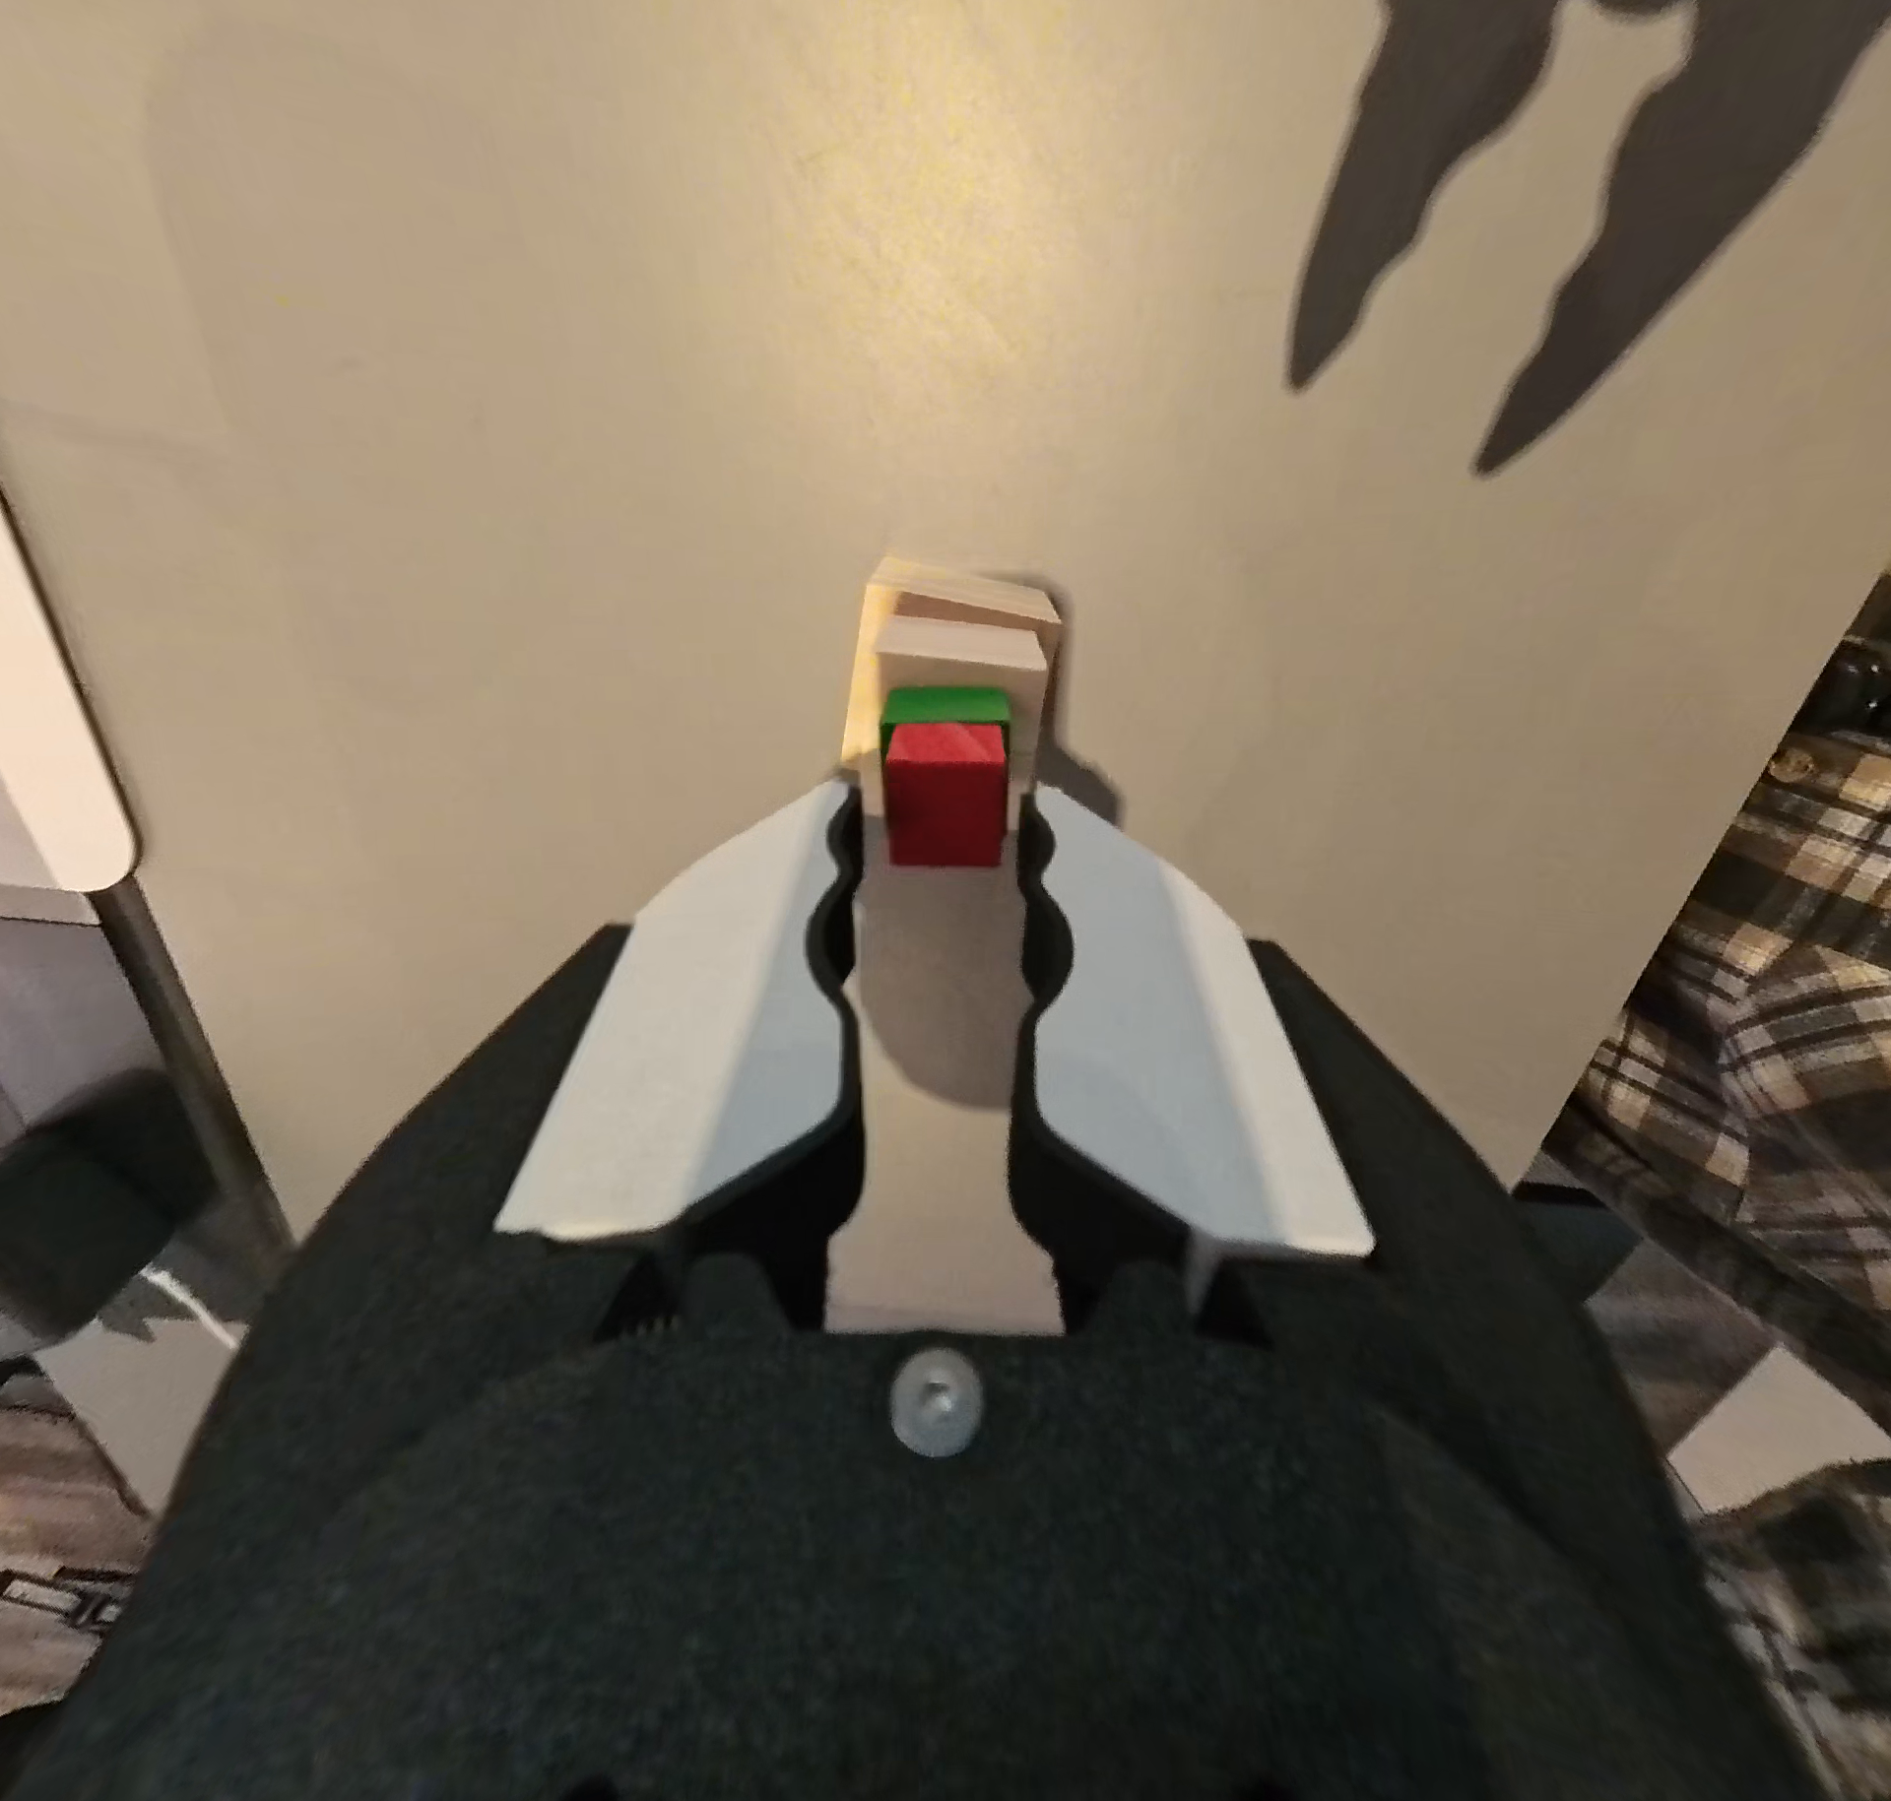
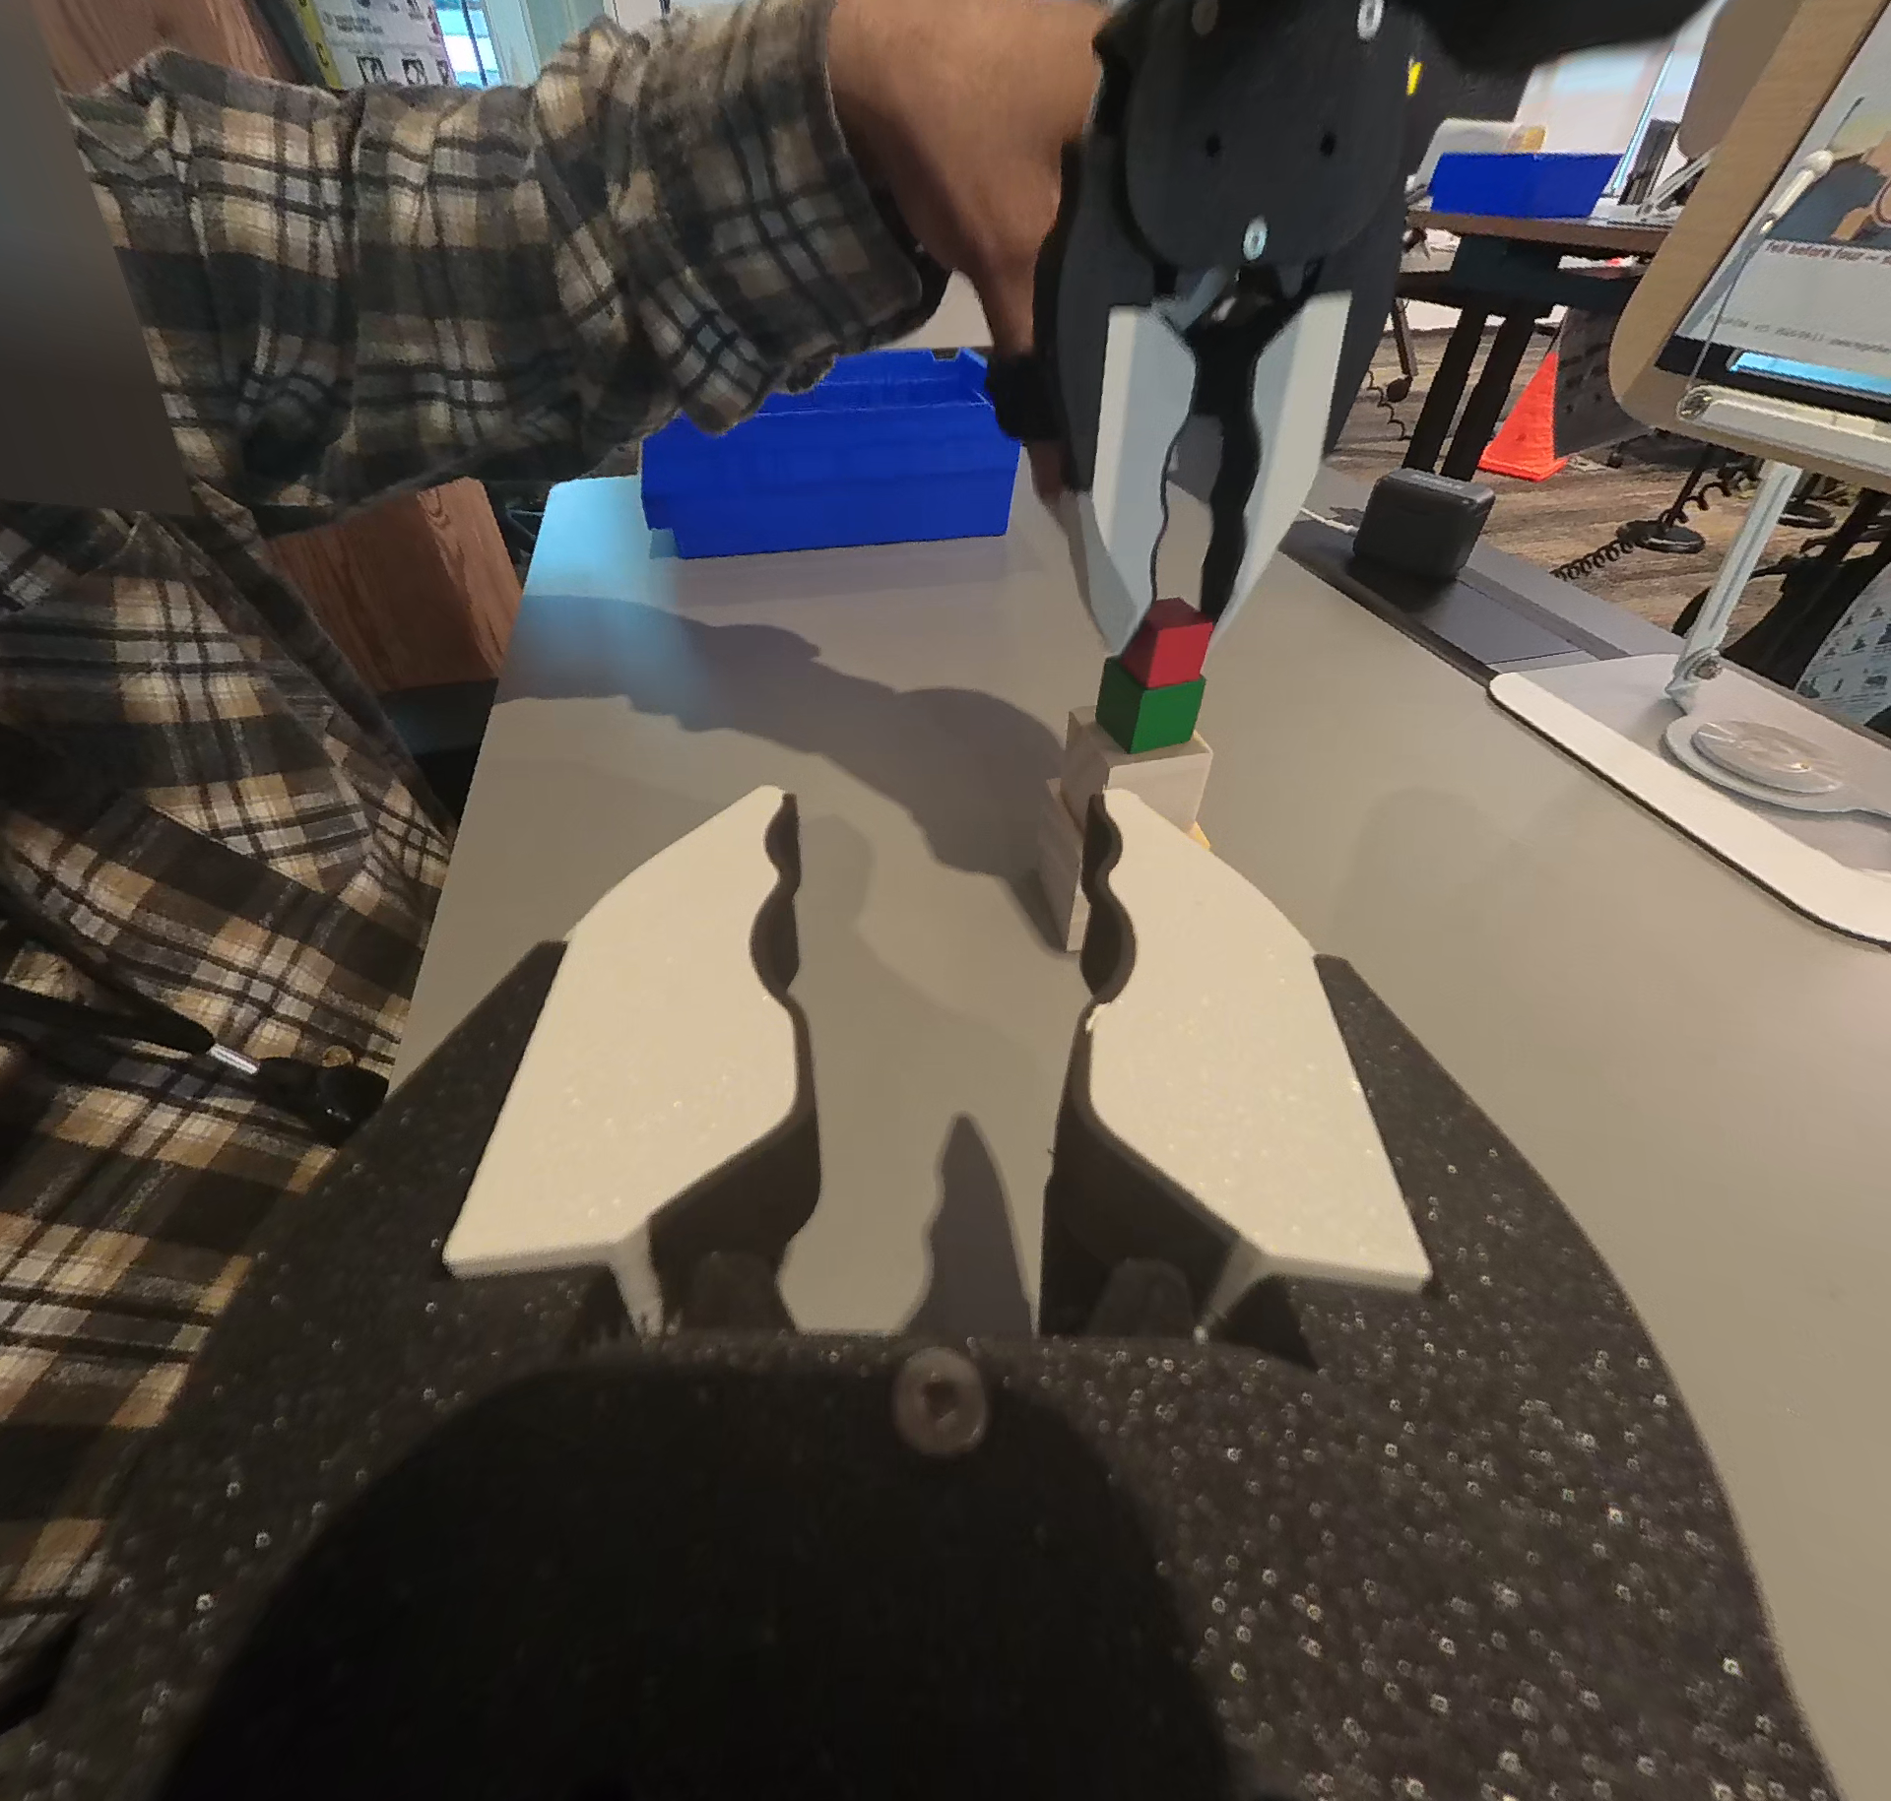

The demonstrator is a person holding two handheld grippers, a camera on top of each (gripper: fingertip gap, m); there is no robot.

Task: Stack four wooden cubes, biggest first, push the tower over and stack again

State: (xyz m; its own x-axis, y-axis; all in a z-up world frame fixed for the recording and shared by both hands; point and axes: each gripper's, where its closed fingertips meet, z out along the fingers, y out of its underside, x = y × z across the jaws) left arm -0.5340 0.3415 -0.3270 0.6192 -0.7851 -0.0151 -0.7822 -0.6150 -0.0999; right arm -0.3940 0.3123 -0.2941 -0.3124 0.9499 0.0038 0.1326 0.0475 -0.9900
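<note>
A tower of four cubes stands on the table (image 2: 1433, 933). The red cube (image 1: 941, 811) (image 2: 1167, 652) is on top, then the green cube (image 1: 941, 703) (image 2: 1146, 714), a plain wooden cube (image 1: 962, 652) (image 2: 1156, 780), and the biggest plain cube (image 1: 865, 678) (image 2: 1059, 882) at the bottom. My left gripper (image 1: 936, 800) (image 2: 1167, 616) points straight down over the tower. It is open, with its tips level with the top of the red cube and a gap on each side. My right gripper (image 2: 941, 811) is open and empty, low in front of the tower. Its right finger hides part of the biggest cube.
A blue bin (image 2: 829, 463) stands at the far end of the table. A screen on a stand (image 2: 1760, 320) with a white base (image 2: 1637, 760) is at the right, with a small black box (image 2: 1422, 524) behind it. The person's plaid sleeve (image 2: 460, 248) reaches in from the left. One gripper's finger ends stand about 15 cm off the other's. My left tips are roughly 4 cm from the plain wooden cube (image 1: 962, 652).
</note>
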